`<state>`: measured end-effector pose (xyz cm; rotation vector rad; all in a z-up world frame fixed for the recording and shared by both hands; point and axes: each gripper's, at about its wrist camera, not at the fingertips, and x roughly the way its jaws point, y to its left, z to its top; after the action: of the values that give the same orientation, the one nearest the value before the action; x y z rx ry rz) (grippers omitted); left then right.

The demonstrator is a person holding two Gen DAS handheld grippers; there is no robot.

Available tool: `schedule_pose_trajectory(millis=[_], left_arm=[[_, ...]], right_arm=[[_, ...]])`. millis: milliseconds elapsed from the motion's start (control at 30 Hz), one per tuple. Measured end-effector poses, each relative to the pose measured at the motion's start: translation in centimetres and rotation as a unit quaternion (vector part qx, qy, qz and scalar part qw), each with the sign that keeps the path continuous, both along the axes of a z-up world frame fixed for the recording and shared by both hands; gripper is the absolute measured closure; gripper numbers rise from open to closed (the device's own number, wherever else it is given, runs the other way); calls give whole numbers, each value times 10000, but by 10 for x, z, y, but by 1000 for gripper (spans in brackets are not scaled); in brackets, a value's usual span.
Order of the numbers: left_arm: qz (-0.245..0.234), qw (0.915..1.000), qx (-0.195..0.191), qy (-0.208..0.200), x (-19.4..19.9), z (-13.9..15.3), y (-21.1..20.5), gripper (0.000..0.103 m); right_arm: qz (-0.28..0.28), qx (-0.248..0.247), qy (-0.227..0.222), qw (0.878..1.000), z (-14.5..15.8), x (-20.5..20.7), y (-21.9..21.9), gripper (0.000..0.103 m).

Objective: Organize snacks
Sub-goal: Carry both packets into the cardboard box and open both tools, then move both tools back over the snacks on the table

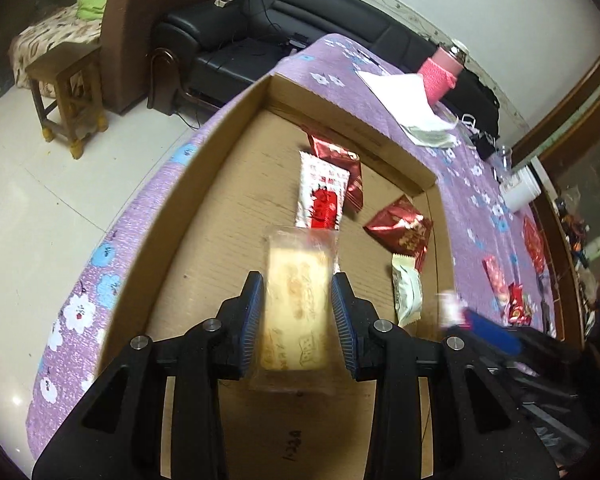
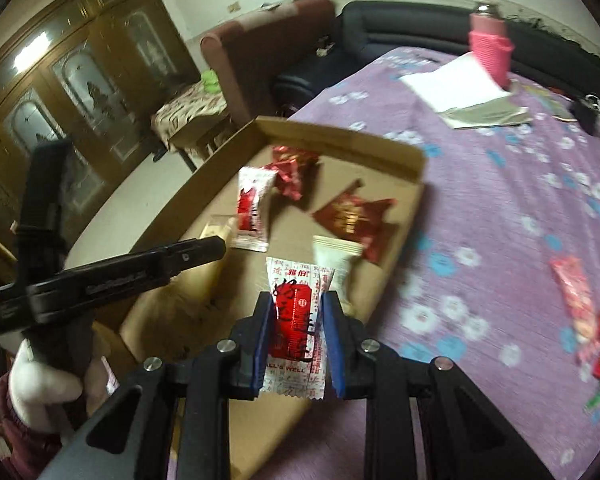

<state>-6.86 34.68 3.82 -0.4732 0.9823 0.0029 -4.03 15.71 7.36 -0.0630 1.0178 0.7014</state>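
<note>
My left gripper (image 1: 298,282) is shut on a clear packet with a pale yellow cake (image 1: 294,304), held above the floor of the shallow cardboard tray (image 1: 204,184). My right gripper (image 2: 294,300) is shut on a red-and-white snack packet (image 2: 296,324) over the tray's near right corner (image 2: 340,148). In the tray lie a red-and-white packet (image 1: 320,192), two red foil packets (image 1: 400,226), (image 1: 336,156) and a white packet (image 1: 408,292). The left gripper also shows in the right wrist view (image 2: 216,240), with the cake packet (image 2: 220,228) at its tip.
Loose red snack packets (image 2: 580,304) lie on the purple flowered tablecloth (image 2: 500,200) to the right of the tray. A pink-sleeved bottle (image 2: 490,46), white papers (image 2: 464,88) and a white cup (image 1: 522,190) stand farther back. A black sofa (image 1: 268,28) is beyond the table.
</note>
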Motion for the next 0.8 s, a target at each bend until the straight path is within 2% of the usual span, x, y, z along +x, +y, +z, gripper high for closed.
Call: schedule_pose_trajectory(millis=[233, 333, 500, 600, 667, 800], left_arm=[[96, 9995, -168, -239, -13, 11, 8, 69], [172, 9991, -230, -325, -21, 15, 9, 69], [229, 9984, -305, -411, -36, 22, 3, 68], [262, 9977, -383, -486, -46, 26, -3, 55], [242, 9972, -428, -563, -53, 30, -11, 54], [25, 9963, -518, -683, -61, 39, -34, 54]], right_arm=[[-45, -121, 151, 9998, -21, 11, 23, 75], [30, 73, 193, 9998, -19, 13, 22, 69], [53, 129, -89, 9999, -6, 4, 17, 60], [0, 217, -187, 9996, 5, -2, 0, 52], [-101, 268, -260, 9993, 13, -5, -18, 46], [-516, 303, -312, 9977, 21, -4, -72, 43]])
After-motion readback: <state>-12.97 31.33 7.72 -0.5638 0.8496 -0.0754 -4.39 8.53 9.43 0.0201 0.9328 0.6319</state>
